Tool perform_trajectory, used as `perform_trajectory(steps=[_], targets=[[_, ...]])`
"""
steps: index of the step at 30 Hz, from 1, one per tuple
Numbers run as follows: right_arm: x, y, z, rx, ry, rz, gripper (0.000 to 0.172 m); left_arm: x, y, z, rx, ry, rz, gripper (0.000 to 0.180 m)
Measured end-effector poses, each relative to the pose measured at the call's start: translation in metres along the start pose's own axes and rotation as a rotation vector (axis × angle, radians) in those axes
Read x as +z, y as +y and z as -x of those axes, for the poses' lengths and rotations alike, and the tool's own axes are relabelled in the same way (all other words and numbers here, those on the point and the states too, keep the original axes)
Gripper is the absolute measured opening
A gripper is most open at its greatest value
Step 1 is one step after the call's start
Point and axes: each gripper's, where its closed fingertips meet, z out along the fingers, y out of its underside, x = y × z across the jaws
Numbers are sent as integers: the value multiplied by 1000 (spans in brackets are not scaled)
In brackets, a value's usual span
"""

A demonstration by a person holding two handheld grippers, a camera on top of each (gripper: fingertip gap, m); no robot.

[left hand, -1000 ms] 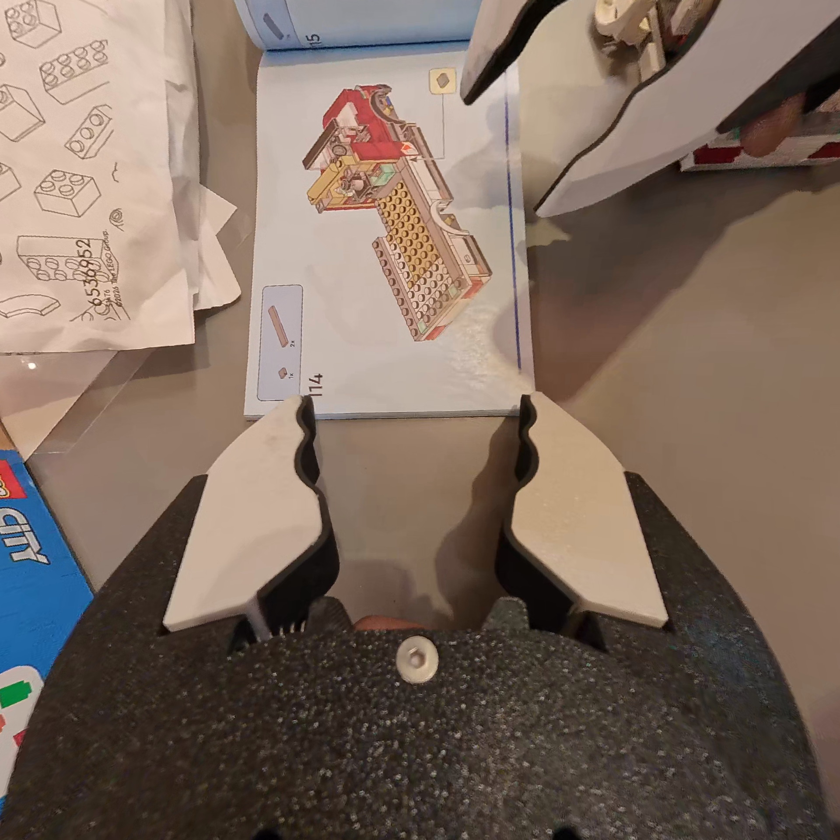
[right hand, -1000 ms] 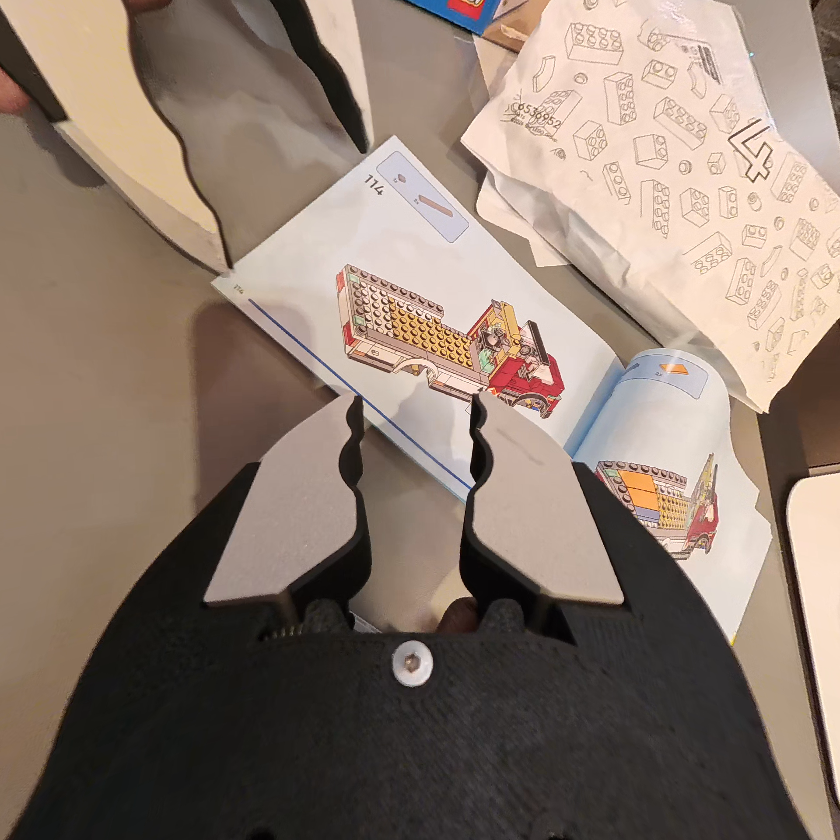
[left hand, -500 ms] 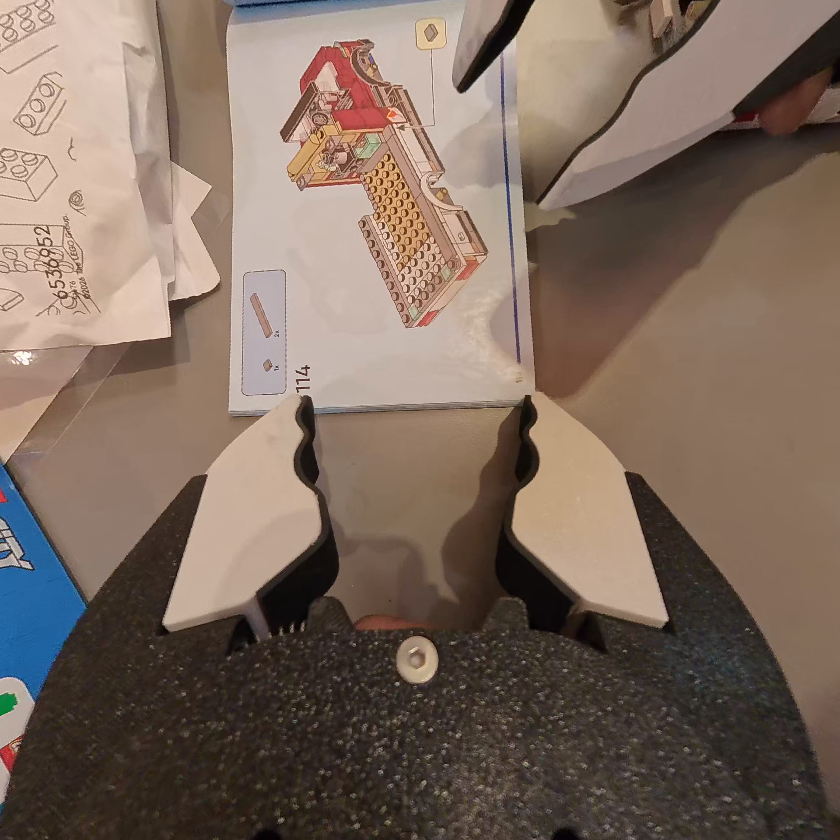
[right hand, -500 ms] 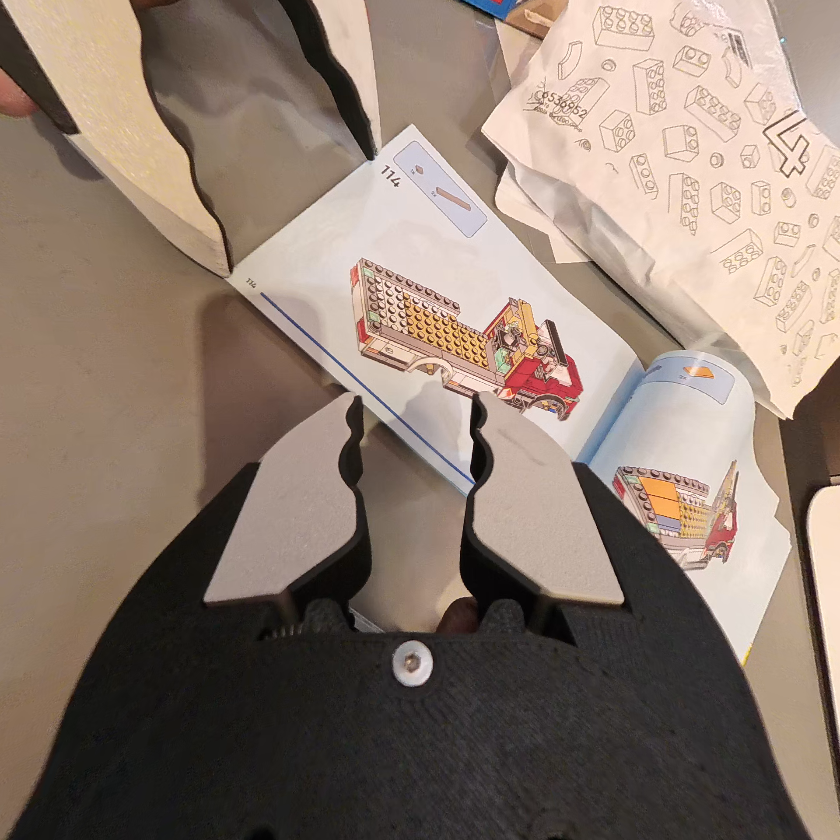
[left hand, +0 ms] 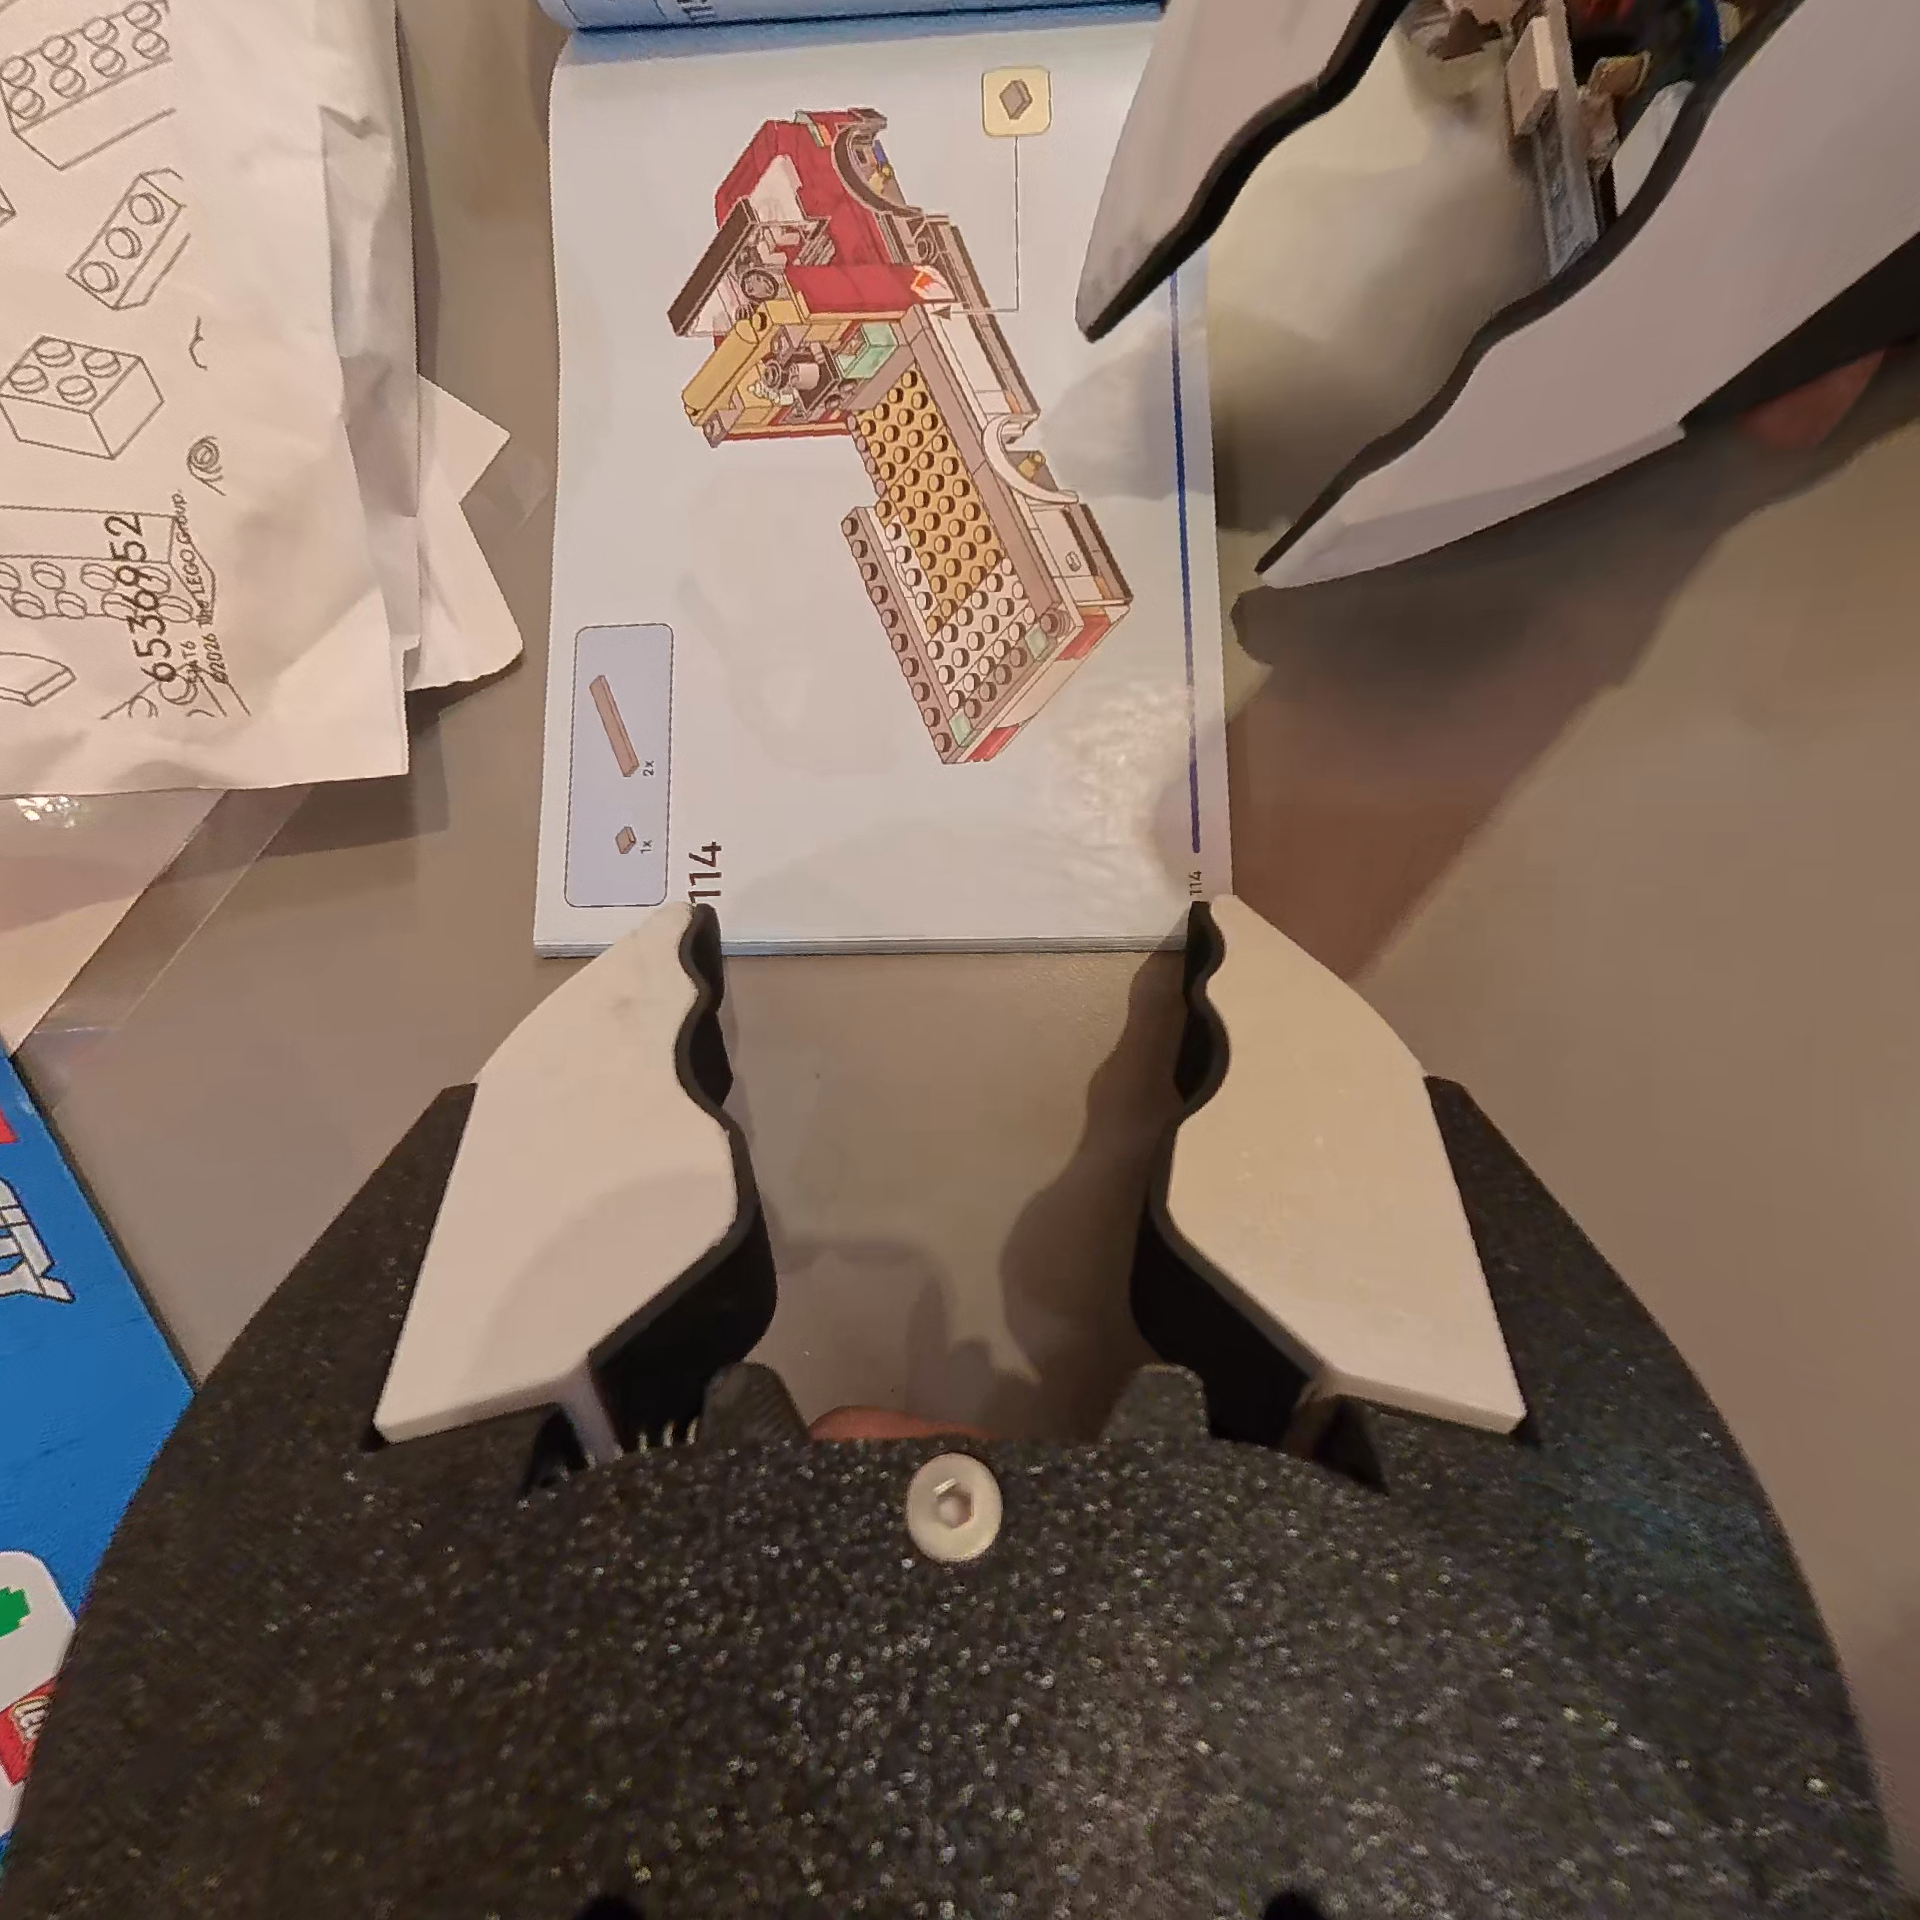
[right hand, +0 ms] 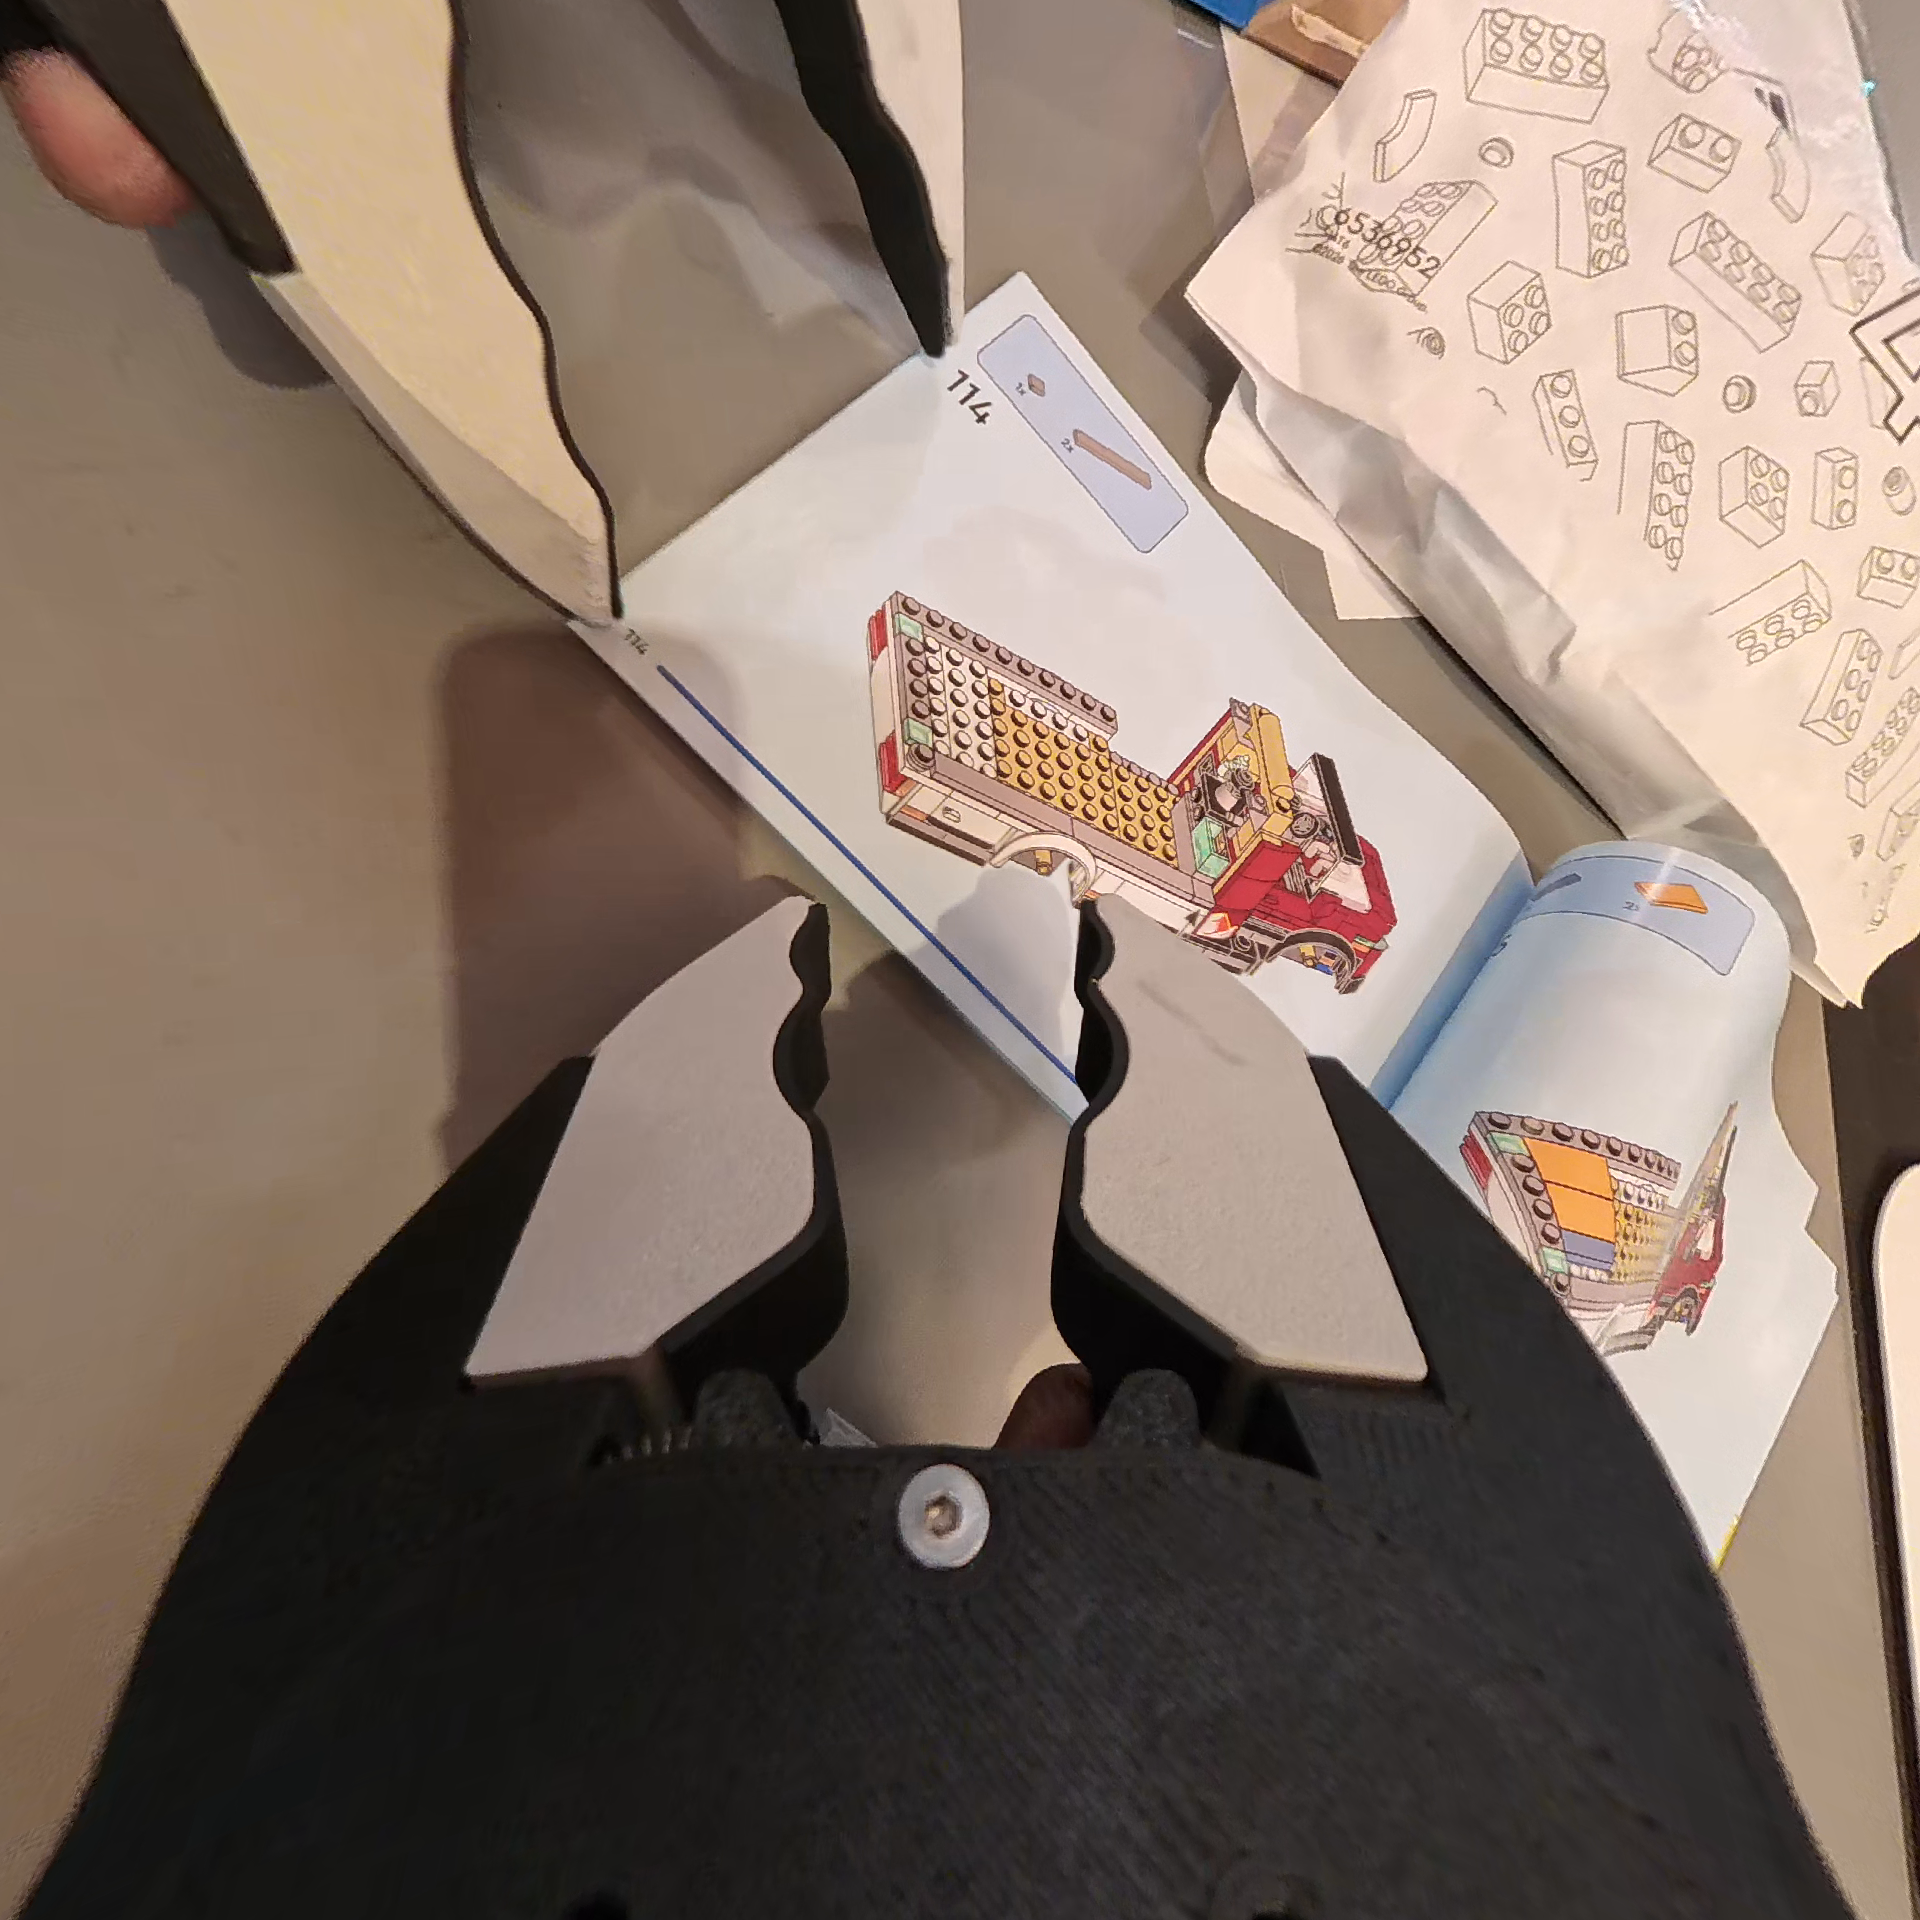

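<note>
An open instruction booklet (left hand: 883, 831) lies flat on the grey table, its page showing a red and tan brick truck. My left gripper (left hand: 951, 920) is open wide and empty, its fingertips just over the booklet's near edge. My right gripper (right hand: 953, 914) is open, with only table and page showing between its pads, above the booklet's (right hand: 831, 582) long edge. The right gripper also shows in the left wrist view (left hand: 1179, 447) at the top right. The left gripper shows in the right wrist view (right hand: 774, 478) at the booklet's corner.
A crumpled white paper bag (left hand: 156, 364) printed with brick outlines lies left of the booklet and shows in the right wrist view (right hand: 1610, 312). A blue box (left hand: 62, 1351) sits at the left edge. A white object (right hand: 1901, 1351) is at the right edge. A person's finger (right hand: 94, 156) grips the left tool. The white object (right hand: 1901, 1351) is about 30 cm from my right fingertips and 35 cm from my left.
Both grippers have drifted slightly over the booklet, and the two now look closer together. Neither jaw has visibly opened or closed, and the booklet has not moved.
</note>
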Motion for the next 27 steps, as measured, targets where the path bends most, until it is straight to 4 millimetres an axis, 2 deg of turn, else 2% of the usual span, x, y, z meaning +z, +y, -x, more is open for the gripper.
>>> perform_trajectory(steps=[10,19,27], targets=[[1,0,0,-2,0,-2,47,4,-4,2,-15,-15,-7,85],[10,-6,8,-40,-8,-2,52,5,-5,2,-26,-16,-8,86],[12,-10,4,-37,5,1,53,5,-5,3,-33,-17,-10,85]])
